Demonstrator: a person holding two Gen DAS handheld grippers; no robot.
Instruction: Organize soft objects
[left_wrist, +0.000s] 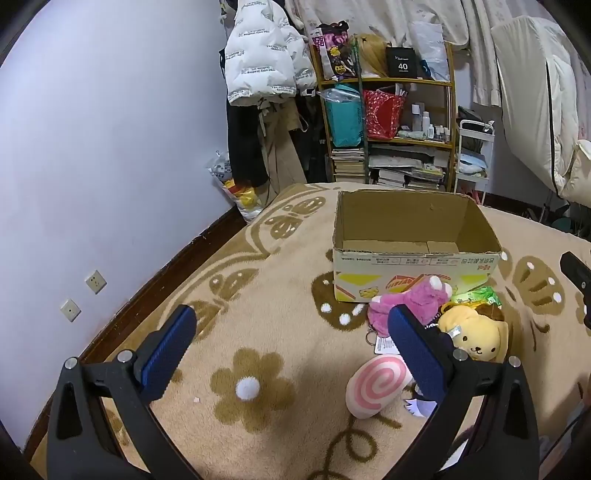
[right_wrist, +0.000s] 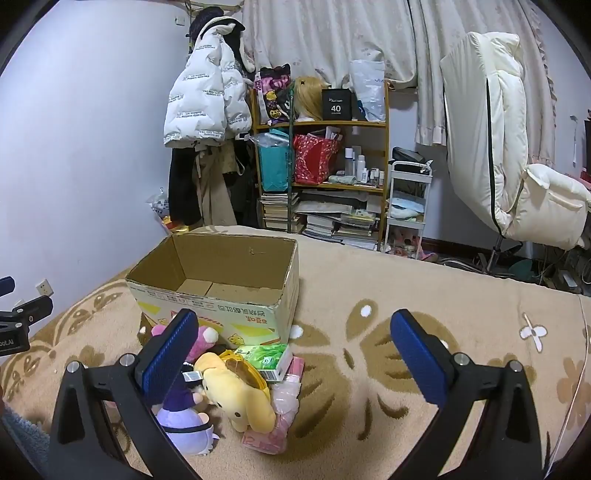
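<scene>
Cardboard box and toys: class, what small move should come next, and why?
Probably lower the open left gripper onto the pink swirl plush. It lies nearest on the blanket, nothing is held, and the cardboard box looks empty.

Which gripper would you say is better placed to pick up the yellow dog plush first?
Probably the right gripper: the yellow dog plush lies just below its open fingers, unobstructed. From the left gripper, also open, the plush sits off to the side, behind its right finger.
</scene>
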